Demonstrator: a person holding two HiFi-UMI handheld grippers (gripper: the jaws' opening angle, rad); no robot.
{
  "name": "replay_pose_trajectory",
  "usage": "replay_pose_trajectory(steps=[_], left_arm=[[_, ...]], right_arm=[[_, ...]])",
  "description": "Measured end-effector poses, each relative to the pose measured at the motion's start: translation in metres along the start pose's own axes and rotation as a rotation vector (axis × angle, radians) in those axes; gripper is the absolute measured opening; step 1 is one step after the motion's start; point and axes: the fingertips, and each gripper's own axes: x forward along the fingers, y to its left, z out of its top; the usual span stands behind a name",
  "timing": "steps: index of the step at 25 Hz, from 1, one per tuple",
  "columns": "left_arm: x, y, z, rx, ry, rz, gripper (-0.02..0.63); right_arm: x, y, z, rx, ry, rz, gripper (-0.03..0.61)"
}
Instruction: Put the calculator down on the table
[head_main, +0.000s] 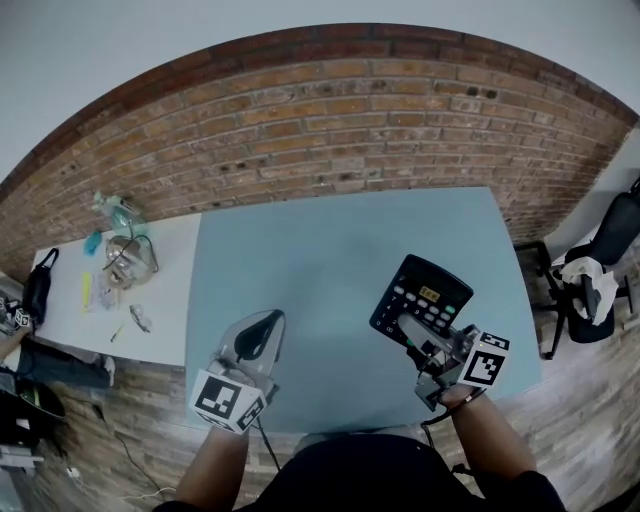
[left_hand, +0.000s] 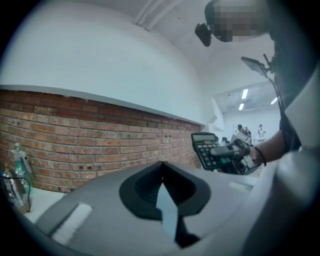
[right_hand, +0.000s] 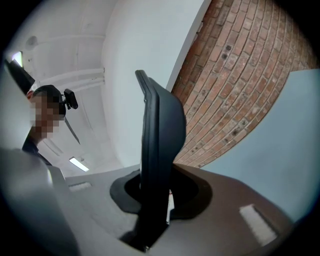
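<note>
My right gripper (head_main: 413, 330) pinches the calculator (head_main: 432, 284) low —
free to lay flat on the table (head_main: 300, 250); left gripper (head_main: 262, 328) closed, empty.

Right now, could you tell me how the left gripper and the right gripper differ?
The right gripper grips the black calculator; the left gripper holds nothing. The right gripper's fingers sit apart around its edge; the left gripper's fingers are shut together. Both hover over the blue table.
</note>
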Motion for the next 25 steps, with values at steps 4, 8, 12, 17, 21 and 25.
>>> replay_pose_trajectory(steps=[4, 8, 12, 17, 21, 25], left_arm=[[0.003, 0.005, -0.012, -0.012, 0.036, 0.014, 0.003], [0.007, 0.004, -0.017, -0.007, 0.049, 0.002, 0.003], [0.01, 0.009, -0.021, -0.023, 0.048, 0.026, 0.003], [0.011, 0.009, -0.035, -0.047, 0.073, 0.043, 0.003], [0.012, 0.009, -0.044, -0.061, 0.089, 0.063, 0.003], [0.016, 0.007, -0.051, -0.063, 0.104, 0.065, 0.003]], right_arm=[[0.001, -0.013, -0.001, 0.025, -0.006, -0.011, 0.074], [0.003, -0.02, -0.005, 0.033, 0.007, -0.019, 0.074], [0.004, -0.028, -0.01, 0.056, 0.017, -0.022, 0.074], [0.001, -0.041, -0.019, 0.085, 0.034, -0.038, 0.074], [0.002, -0.053, -0.024, 0.105, 0.044, -0.048, 0.074], [0.002, -0.062, -0.025, 0.115, 0.055, -0.056, 0.074]])
